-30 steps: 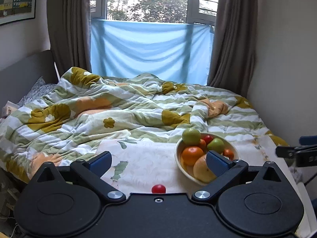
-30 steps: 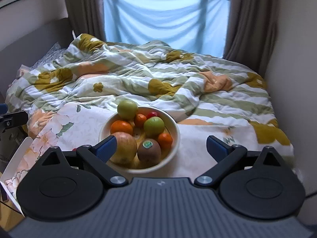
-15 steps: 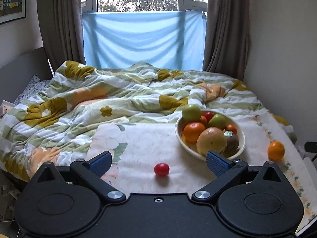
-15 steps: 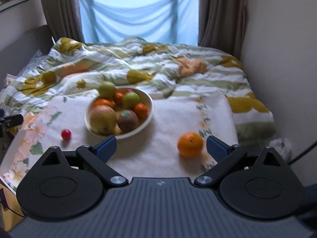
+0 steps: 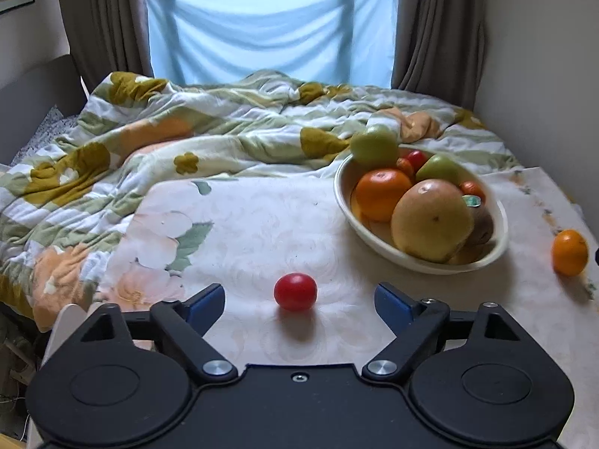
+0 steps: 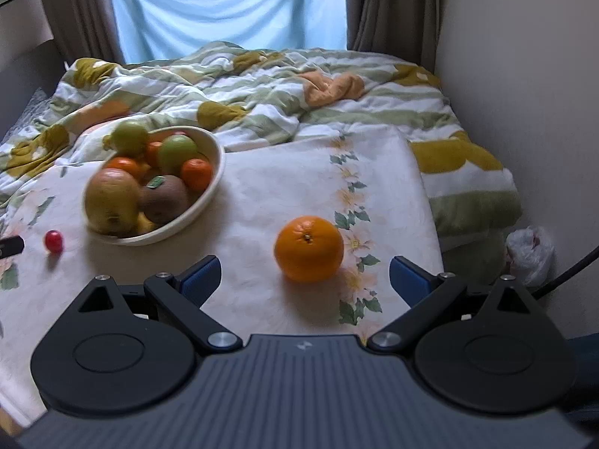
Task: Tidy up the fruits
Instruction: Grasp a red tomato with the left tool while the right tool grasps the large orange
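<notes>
We find the left tool (image 5: 299, 301) released, its jaws just narrowed around the tomato (image 5: 295, 292) on the bed (image 5: 262, 224), apparently not touching. The right tool (image 6: 304, 275) is released around the orange (image 6: 309, 248), beside the bowl (image 6: 209, 191).

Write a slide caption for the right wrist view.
Open right gripper facing a loose orange beside the fruit bowl.

Soft daylight enters through the blue-covered window (image 5: 269, 26), edges bow with fisheye distortion, and the fruit bowl (image 6: 209, 183) looks slightly motion-blurred.
</notes>
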Demonstrator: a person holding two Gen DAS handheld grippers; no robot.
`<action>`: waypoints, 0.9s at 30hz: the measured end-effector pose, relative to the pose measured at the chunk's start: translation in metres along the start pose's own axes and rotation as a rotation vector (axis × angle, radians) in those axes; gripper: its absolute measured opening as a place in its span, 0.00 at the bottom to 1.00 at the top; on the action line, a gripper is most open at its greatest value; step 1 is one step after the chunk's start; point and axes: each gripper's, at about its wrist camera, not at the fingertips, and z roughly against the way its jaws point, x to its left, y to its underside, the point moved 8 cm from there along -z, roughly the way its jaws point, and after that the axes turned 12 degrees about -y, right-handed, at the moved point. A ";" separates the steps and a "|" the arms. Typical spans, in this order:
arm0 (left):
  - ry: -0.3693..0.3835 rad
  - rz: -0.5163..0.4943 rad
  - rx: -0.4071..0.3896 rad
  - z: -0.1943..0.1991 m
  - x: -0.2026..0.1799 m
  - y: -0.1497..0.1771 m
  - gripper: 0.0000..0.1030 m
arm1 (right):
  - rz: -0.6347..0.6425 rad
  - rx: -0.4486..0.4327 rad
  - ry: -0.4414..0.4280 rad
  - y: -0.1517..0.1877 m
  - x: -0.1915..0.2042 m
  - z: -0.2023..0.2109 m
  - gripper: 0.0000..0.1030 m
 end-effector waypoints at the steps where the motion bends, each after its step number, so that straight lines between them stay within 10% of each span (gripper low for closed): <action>1: 0.001 0.004 0.008 -0.006 -0.001 0.000 0.78 | -0.008 0.004 -0.004 0.001 -0.003 -0.005 1.00; 16: 0.026 0.024 0.101 -0.048 -0.001 0.008 0.36 | -0.044 0.055 -0.017 0.004 -0.015 -0.050 1.00; 27: 0.011 0.003 0.094 -0.045 -0.003 0.010 0.35 | -0.032 0.069 -0.018 0.001 -0.011 -0.066 1.00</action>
